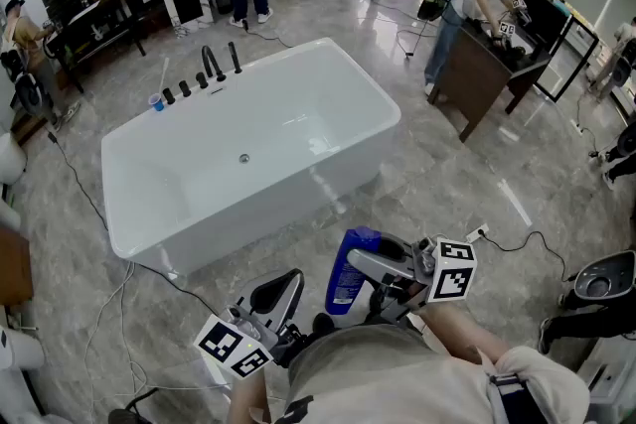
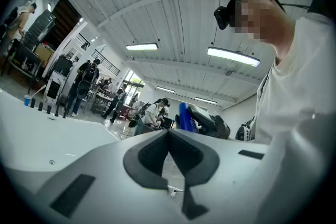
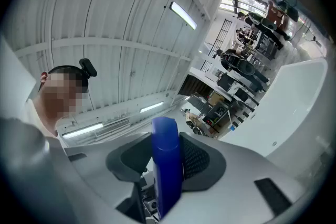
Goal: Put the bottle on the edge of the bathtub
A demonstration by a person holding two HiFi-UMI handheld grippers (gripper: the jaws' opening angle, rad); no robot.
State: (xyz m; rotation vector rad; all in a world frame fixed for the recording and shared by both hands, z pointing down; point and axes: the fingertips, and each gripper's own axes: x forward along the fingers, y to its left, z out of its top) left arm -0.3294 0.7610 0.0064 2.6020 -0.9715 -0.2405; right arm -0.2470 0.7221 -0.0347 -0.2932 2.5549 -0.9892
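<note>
A blue bottle [image 1: 349, 275] with a light label stands upright between the fingers of my right gripper [image 1: 366, 279], low in the head view and in front of the white bathtub [image 1: 281, 206]. In the right gripper view the bottle [image 3: 167, 165] fills the gap between the dark pads [image 3: 197, 160], which press on its sides. My left gripper [image 1: 281, 295] sits just left of it, pointed at the tub. Its jaws [image 2: 168, 136] meet with nothing between them. From the left gripper view the bottle [image 2: 185, 116] shows to the right. The tub is some way ahead of both grippers.
Black tap fittings [image 1: 206, 67] and a small blue cup [image 1: 156, 102] stand on the tub's far left rim. Cables and a power strip [image 1: 478, 233] lie on the marble floor. A dark table [image 1: 485, 67] with a person bent over it is at the far right.
</note>
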